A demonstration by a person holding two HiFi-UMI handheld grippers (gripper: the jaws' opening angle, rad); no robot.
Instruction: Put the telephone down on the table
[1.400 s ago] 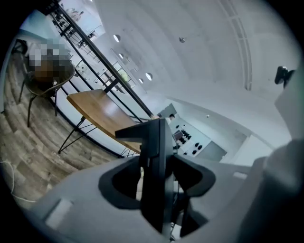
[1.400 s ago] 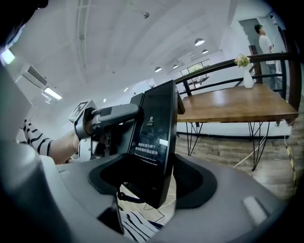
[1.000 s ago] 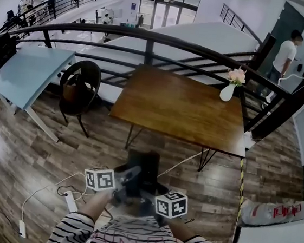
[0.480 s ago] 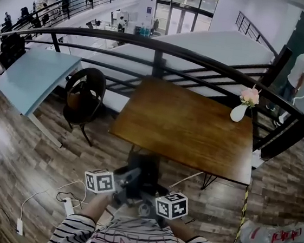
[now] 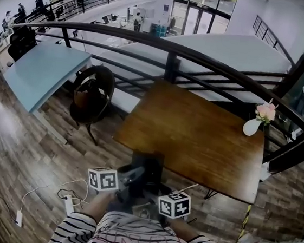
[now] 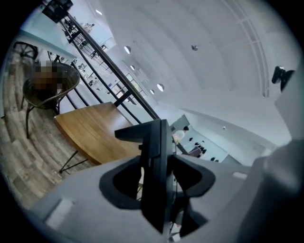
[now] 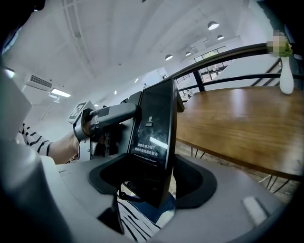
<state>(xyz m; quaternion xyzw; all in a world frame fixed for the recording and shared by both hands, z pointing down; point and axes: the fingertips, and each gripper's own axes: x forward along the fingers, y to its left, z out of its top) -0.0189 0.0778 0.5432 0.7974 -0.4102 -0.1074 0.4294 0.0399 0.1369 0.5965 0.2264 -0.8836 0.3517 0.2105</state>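
The left gripper (image 6: 156, 182) and the right gripper (image 7: 151, 178) each held between grey jaws the flat, black, glossy rectangular telephone (image 7: 154, 126), near the smooth wooden table (image 7: 237, 118).

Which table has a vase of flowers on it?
The brown wooden table: a white vase of pink flowers stands at its corner; the light blue table has none.

"What's being worn?"

"A black-and-white striped top (image 5: 127, 239) with long sleeves."

"And the claws?"

"The left claw (image 6: 159, 176) and right claw (image 7: 153, 176) have pale grey shells and dark pads. Each carries a white marker cube (image 5: 103, 178) printed with black squares."
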